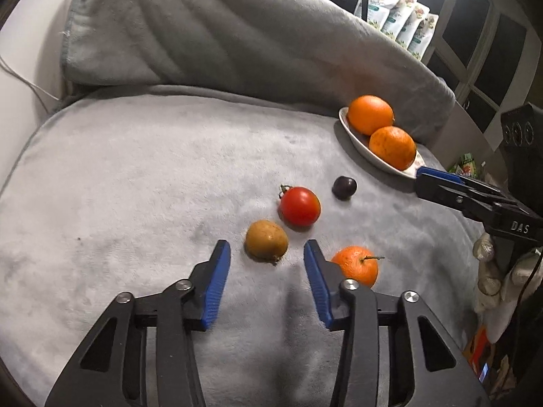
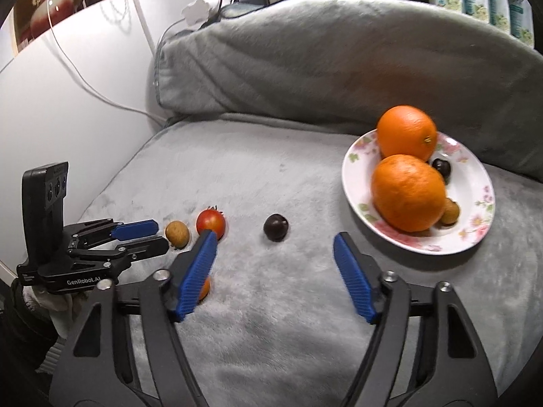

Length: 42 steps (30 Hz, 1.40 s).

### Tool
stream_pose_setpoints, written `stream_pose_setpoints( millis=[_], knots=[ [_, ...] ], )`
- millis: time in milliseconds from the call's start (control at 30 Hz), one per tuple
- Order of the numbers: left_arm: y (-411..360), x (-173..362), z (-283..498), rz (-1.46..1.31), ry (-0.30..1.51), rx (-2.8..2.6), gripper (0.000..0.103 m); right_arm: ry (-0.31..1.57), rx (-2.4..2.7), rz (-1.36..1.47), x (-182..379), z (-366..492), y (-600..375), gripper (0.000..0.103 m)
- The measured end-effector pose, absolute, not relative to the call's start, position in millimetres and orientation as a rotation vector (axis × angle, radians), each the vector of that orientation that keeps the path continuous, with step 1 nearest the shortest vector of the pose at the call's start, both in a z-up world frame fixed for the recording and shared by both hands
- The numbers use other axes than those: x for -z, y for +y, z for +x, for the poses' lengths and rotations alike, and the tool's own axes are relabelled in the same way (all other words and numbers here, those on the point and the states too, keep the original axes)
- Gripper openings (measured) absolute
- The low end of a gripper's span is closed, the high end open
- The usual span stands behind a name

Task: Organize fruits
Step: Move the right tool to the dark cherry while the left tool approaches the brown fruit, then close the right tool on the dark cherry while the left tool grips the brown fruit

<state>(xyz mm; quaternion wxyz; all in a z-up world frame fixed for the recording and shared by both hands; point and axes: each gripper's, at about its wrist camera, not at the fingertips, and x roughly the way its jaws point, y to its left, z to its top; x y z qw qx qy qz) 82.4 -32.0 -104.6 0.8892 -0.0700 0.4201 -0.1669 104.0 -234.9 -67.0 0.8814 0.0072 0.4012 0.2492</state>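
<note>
The left gripper (image 1: 267,250) is held with its jaws spread wide and nothing between them, low over a grey blanket (image 1: 135,176). A brownish-yellow round fruit (image 1: 266,240) lies just ahead of the gap between the blue fingertips, slightly toward the left one. A small mandarin (image 1: 356,266) with a short stem is seen just beside the outer face of the right finger. A red tomato (image 1: 300,206) with a green stalk rests just beyond the brownish fruit, almost touching it, and a dark plum (image 1: 344,187) lies farther on, apart from the tomato.

The right gripper (image 2: 275,242) is likewise wide apart and empty. The plum (image 2: 276,226) is seen just ahead of its gap, between the fingertips. The tomato (image 2: 210,223) sits at the tip of its left finger, partly covered by it.

A white plate (image 2: 475,234) with a pink flower pattern stands on the blanket to the right of this gripper, near its right finger. Two large oranges (image 2: 409,192) are held on it, touching each other, with a second dark plum (image 2: 442,168) and a small tan fruit (image 2: 451,211) tucked behind them.
</note>
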Motion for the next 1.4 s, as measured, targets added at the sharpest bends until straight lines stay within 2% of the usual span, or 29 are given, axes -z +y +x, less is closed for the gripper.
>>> stream_pose_setpoints(
  millis=[67,200,433,567,700,1133,1400],
  knots=[
    [-35,106,84,-0.133,0.876,0.346,0.042,0.849,-0.527,0.007,71,108,-230,0.07],
    [-36,107,88,-0.117,0.884,0.33,0.036,0.88,-0.541,-0.03,80,117,-219,0.056],
    [-34,111,93,-0.125,0.898,0.33,0.033,0.919,-0.529,-0.076,94,134,-207,0.055],
    [-37,111,93,-0.115,0.898,0.337,0.03,0.935,-0.511,-0.098,101,144,-202,0.047],
    [-39,112,93,-0.114,0.898,0.342,0.026,0.948,-0.503,-0.105,108,150,-198,0.047],
    [-38,112,93,-0.134,0.896,0.348,0.025,0.967,-0.485,-0.133,118,157,-188,0.036],
    [-36,112,93,-0.147,0.896,0.348,0.025,0.958,-0.482,-0.134,119,158,-186,0.025]
  ],
)
